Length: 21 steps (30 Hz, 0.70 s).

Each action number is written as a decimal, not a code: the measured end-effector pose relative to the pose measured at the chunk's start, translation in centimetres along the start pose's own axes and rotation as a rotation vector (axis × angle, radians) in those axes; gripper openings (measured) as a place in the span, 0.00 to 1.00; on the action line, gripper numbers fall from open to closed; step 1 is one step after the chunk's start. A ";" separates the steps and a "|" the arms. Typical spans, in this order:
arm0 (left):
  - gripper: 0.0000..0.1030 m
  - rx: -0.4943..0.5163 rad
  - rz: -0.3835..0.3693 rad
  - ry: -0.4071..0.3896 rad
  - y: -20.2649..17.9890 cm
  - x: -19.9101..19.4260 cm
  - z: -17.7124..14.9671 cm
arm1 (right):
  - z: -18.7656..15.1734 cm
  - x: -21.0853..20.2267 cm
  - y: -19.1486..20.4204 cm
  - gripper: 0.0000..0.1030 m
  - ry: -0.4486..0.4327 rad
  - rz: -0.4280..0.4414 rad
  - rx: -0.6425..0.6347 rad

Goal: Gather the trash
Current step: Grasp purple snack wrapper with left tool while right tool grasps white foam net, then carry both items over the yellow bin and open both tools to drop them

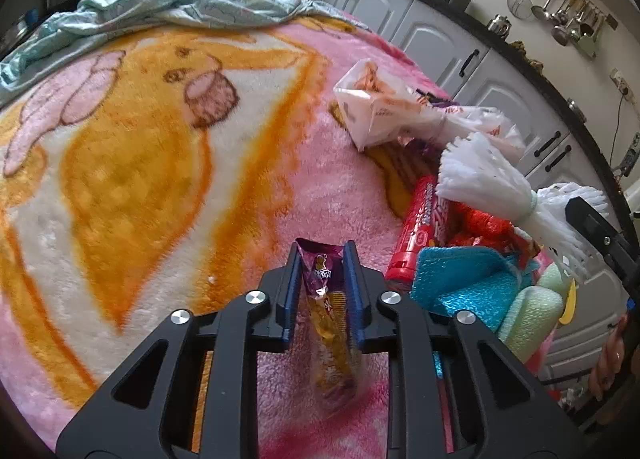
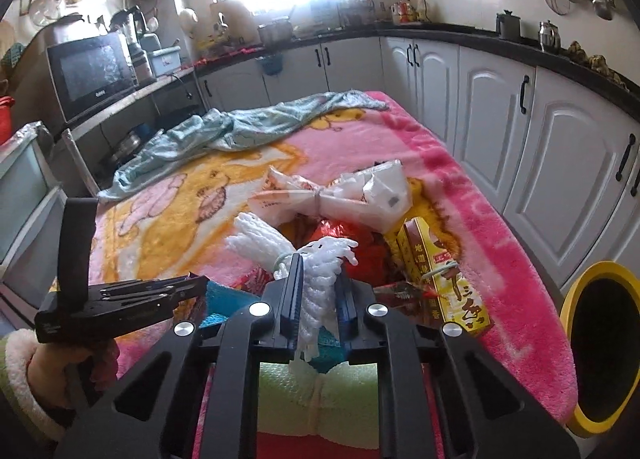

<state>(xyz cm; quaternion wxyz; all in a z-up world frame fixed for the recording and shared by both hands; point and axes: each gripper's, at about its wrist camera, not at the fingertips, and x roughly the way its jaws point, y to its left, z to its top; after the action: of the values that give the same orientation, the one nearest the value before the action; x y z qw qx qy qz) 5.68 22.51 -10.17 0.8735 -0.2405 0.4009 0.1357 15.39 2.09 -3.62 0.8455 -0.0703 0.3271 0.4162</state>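
Observation:
My left gripper point(image 1: 322, 255) is shut on a purple and yellow snack wrapper point(image 1: 325, 299), which lies on the pink blanket point(image 1: 320, 179). In the right wrist view, the right gripper point(image 2: 318, 271) is shut on a white foam net bundle point(image 2: 324, 255) tied with a band. That bundle point(image 1: 480, 175) also shows in the left wrist view, over a heap of litter. The left gripper point(image 2: 192, 287) appears at the left of the right wrist view, held by a hand in a fleece cuff.
The heap holds a tied plastic bag point(image 2: 320, 195), a red tube point(image 1: 416, 231), a yellow box point(image 2: 444, 279), a blue cloth point(image 1: 460, 279) and a green sponge point(image 2: 316, 395). A yellow-rimmed bin point(image 2: 600, 347) stands by the blanket's right edge. A teal sheet point(image 1: 180, 7) lies at the far end.

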 end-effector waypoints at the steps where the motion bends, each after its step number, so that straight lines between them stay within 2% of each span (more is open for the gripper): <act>1: 0.12 0.006 0.003 -0.016 0.0 -0.5 0.2 | 0.1 -0.5 0.0 0.14 -0.013 -0.003 -0.001; 6: 0.12 0.040 0.003 -0.134 -0.9 -4.3 1.6 | 0.7 -3.0 -0.8 0.14 -0.063 -0.024 0.006; 10: 0.11 0.091 -0.029 -0.202 -3.6 -6.6 2.7 | 1.1 -5.7 -2.3 0.14 -0.104 -0.061 0.028; 21: 0.11 0.239 -0.170 -0.244 -14.3 -7.3 4.7 | 1.2 -13.6 -8.1 0.14 -0.231 -0.228 0.098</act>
<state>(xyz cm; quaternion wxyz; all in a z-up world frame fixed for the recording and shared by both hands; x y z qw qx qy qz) 10.15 12.58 2.55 0.9463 -0.1497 0.2835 0.0411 16.11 -11.63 4.34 0.9215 -0.0172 0.2376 0.3066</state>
